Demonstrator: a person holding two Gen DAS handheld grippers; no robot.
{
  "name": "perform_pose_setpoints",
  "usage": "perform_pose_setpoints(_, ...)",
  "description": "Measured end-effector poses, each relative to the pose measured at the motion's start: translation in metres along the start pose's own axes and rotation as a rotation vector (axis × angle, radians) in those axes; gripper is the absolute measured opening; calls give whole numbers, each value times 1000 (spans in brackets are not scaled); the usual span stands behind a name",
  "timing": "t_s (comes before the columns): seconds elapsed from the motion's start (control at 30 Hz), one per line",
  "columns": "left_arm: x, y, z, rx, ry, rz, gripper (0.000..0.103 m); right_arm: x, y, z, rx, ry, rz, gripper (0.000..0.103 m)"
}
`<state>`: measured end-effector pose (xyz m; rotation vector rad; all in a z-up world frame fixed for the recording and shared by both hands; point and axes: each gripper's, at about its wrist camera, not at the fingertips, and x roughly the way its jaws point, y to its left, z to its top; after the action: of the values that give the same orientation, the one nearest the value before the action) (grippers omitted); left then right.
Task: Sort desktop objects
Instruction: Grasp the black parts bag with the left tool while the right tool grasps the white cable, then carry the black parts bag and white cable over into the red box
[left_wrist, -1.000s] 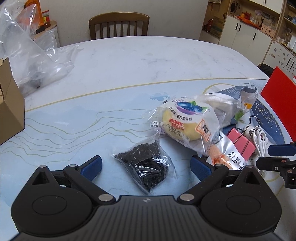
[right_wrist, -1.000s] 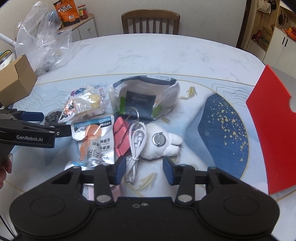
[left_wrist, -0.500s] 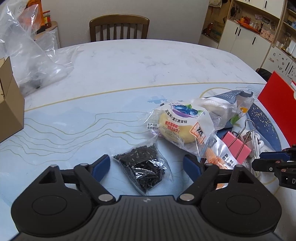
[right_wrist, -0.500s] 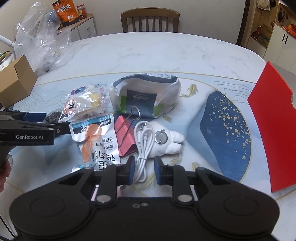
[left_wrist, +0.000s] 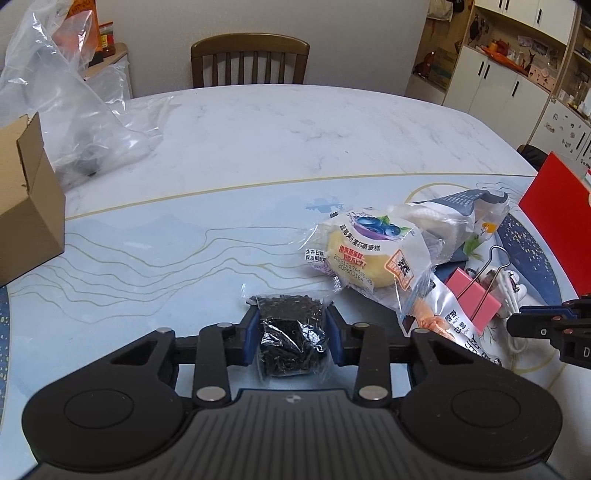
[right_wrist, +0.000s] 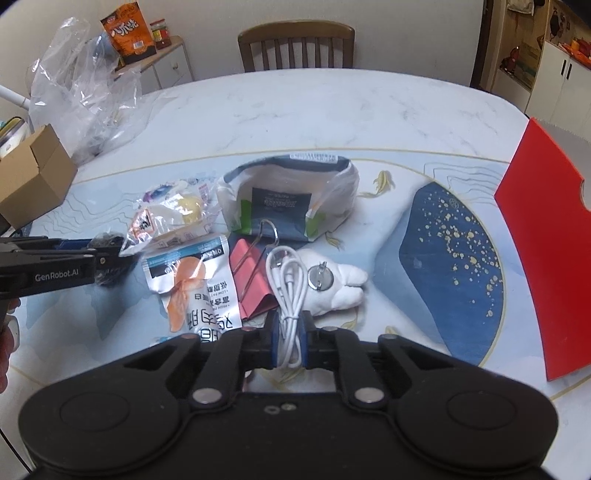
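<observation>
Left tool (left_wrist: 291, 334) pinches the black-bits bag (left_wrist: 290, 341); right tool (right_wrist: 289, 341) apparently clamps the white cable (right_wrist: 290, 291).

Left gripper side (right_wrist: 55, 275): I read "GenRobot.AI" in white.
Orange snack bag (right_wrist: 129, 33) on the cabinet: large Chinese characters; I can't make them out.
Blueberry cake wrapper (left_wrist: 373, 254): I see Chinese print and two date-like number lines starting "2025" and "2026"; the rest blurs.
White snack pouch (right_wrist: 195, 288): I read "LOW FAT", upside down, beside big Chinese characters.
Right gripper side (left_wrist: 576, 352): only a "D" shows.
</observation>
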<state>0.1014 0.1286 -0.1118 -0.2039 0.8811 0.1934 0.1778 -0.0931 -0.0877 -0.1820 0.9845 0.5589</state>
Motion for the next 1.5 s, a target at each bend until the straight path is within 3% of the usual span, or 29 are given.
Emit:
perform_pose_setpoints(0.57,-39,-19,-6,-13,-25,-41,34,-39,-9,-6,41,-51,29,10)
perform_pose_setpoints(1.5,-90,-125,25,117,-67,-225,34,-124,-69,-13,107,-127,16,10)
